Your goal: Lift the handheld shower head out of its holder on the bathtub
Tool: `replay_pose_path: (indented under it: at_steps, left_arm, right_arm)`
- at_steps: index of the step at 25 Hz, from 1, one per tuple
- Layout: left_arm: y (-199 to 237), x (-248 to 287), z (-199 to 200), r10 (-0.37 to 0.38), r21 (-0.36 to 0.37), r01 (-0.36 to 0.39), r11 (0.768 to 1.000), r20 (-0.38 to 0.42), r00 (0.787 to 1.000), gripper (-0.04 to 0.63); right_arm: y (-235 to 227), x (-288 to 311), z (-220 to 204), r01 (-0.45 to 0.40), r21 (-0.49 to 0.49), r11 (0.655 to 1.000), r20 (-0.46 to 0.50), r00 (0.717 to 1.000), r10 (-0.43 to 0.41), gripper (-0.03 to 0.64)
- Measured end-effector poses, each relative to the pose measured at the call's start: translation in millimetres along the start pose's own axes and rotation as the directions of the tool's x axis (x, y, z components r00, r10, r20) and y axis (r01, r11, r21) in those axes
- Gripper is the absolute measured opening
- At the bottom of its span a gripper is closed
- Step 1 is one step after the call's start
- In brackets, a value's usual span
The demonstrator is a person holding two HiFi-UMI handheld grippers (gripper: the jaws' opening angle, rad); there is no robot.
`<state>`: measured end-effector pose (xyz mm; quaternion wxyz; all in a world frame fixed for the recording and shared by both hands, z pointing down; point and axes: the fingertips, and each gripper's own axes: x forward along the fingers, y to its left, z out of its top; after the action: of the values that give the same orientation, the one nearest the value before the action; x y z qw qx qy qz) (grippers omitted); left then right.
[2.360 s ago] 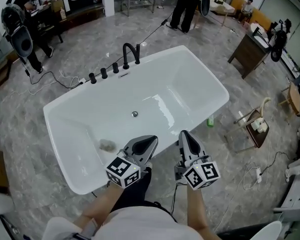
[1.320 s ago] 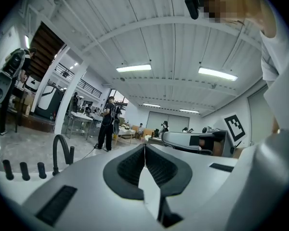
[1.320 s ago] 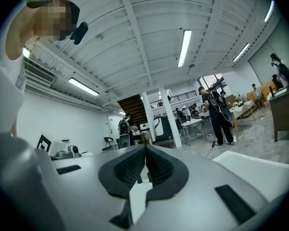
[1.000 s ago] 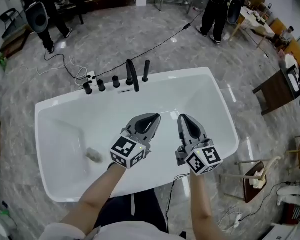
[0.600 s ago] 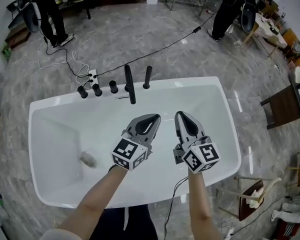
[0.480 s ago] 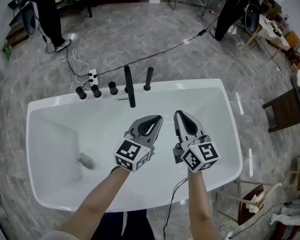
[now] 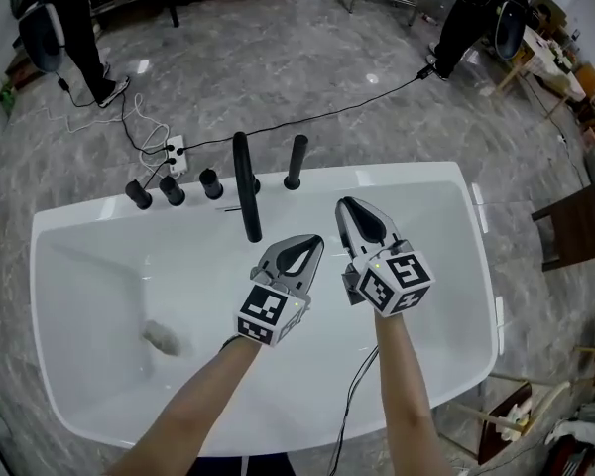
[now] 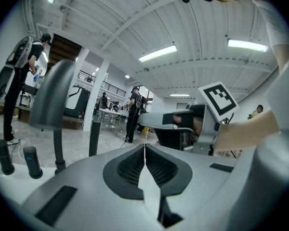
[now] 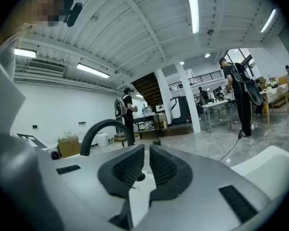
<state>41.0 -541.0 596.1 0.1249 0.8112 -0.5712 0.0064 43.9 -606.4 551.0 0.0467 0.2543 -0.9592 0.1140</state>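
at the bottom of the head view two bare forearms reach up over the white bathtub (image 7: 407,173). the left gripper (image 7: 315,243) hangs at the middle of the frame above the basin. its own view shows the jaws pressed together in one line, with nothing between them. the right gripper (image 7: 345,207) is just beside it, a little higher in the frame. its jaws are also closed; only a thin slit shows, and it is empty. a small grey lump (image 7: 161,337) lies on the tub floor at lower left.

on the far rim stand the black fittings: three knobs (image 7: 172,190), the tall spout (image 7: 244,186) and the handheld shower head (image 7: 296,160), which is upright in its holder. behind them a power strip (image 7: 176,151) and a cable (image 7: 357,107) lie on the grey floor.

compared with a second ago, both grippers are further over the tub and nearer to the fittings. the right one now points up and left of its tip toward the shower head, near it but still apart. i judge this as the approach step: the lift is not yet begun, and the jaws must open before they can take the handle.
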Motion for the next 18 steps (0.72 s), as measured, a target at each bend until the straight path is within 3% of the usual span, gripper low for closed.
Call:
replay_pose_path:
  at_steps: [2,4,6,18]
  left_arm:
    - [7.8,7.0,-15.0,0.003,0.004,-0.003,1.000,-0.015,1.000,0.012]
    - [19.0,11.5,-22.7,0.019,-0.009,-0.019,1.000,-0.007,1.000,0.012]
    - [31.1,14.2,-26.6,0.039,-0.024,-0.039,0.999,0.002,0.999,0.012]
    - [56.4,10.1,-47.5,0.065,-0.049,-0.066,0.997,-0.016,0.998,0.012]
  right_arm:
    - [-5.9,20.3,-9.7,-0.003,-0.028,1.000,-0.019,1.000,0.002,0.026]
    - [-9.0,41.8,-20.1,-0.018,-0.053,0.998,-0.050,0.999,0.015,0.143]
    - [-9.9,63.9,-29.6,-0.033,-0.078,0.996,-0.082,0.996,0.026,0.199]
    - [-22.6,149.4,-51.5,0.040,-0.159,0.986,-0.124,0.990,-0.060,0.225]
